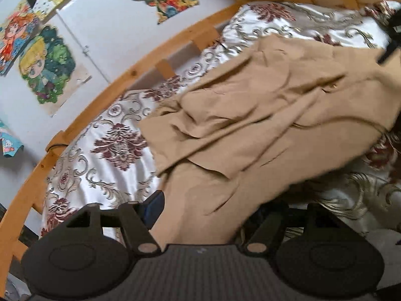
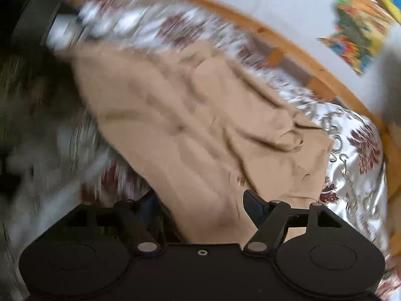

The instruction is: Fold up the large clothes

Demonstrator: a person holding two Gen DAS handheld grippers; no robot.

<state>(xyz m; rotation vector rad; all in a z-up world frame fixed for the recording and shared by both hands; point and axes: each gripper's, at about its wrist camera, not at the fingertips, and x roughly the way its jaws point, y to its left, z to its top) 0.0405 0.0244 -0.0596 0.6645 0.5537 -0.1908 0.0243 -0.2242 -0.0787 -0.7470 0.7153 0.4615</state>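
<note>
Clearly both tools have hold of the same tan garment (image 1: pixel 250 125), which lies rumpled across the patterned bedspread (image 1: pixel 105 155) inside the wooden bed frame (image 1: pixel 140 67). The left hand-held gripper (image 1: pixel 200 215) has a band of the cloth running between its fingers, and the right hand-held gripper (image 2: pixel 200 215) likewise has fabric drawn in between its own, so each appears clamped on an edge of the garment.

To do this step well, I would keep both grips at matching points of one edge, lift together so the cloth hangs without twisting, and lay it flat before making any fold; uneven pull would only deepen the creases already crossing the middle.

The fingertips are buried in the fabric in both views, so the exact bite cannot be seen. The right wrist view is badly smeared by motion, and its left side is unreadable. What kind of garment this is I cannot tell, since its far end is cut off.
</note>
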